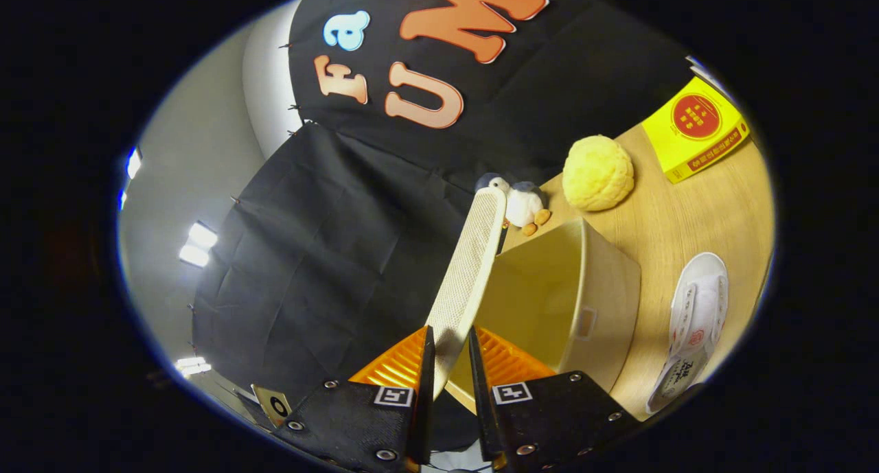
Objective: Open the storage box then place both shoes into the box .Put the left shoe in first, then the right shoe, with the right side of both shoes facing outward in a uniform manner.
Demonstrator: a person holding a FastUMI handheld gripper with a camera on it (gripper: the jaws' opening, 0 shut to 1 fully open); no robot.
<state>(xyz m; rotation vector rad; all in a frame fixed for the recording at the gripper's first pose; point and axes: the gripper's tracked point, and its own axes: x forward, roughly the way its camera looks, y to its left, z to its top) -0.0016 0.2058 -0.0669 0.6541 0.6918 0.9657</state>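
The gripper at the bottom centre of the frame is clenched on the storage box lid, both fingers pressing its near edge. The lid's long axis runs away from the jaws toward the toy penguin at centre. The beige storage box gapes open just right of the lid (empty, as far as shows). One white shoe lies at lower right on the wooden table, beyond the box.
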